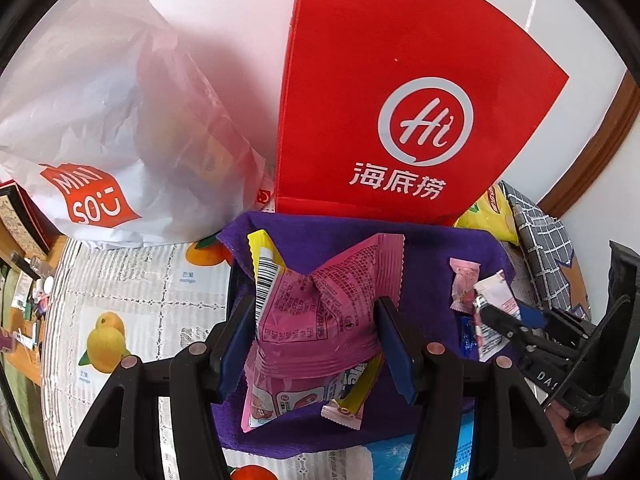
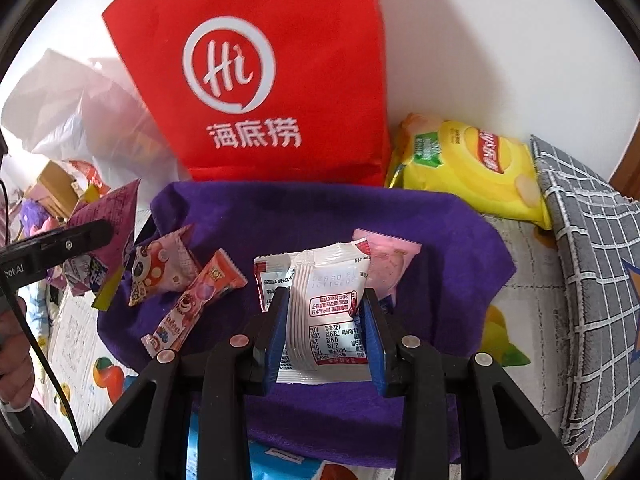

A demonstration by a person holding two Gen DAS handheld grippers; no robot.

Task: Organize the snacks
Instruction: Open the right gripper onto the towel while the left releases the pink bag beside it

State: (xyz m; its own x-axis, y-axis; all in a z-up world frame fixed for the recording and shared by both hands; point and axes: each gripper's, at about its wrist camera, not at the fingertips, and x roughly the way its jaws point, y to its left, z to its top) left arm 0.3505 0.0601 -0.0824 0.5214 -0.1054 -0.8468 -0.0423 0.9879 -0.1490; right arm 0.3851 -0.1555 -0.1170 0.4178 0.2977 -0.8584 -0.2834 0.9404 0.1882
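Left wrist: pink snack packet (image 1: 316, 308) pinched between left tongs (image 1: 316, 344)

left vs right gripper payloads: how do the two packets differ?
The left gripper holds a pink packet, puffed and creased at its top; the right gripper holds a white packet, flat, with red print. The pink packet looks bulkier. Both show their printed backs over the purple cloth.
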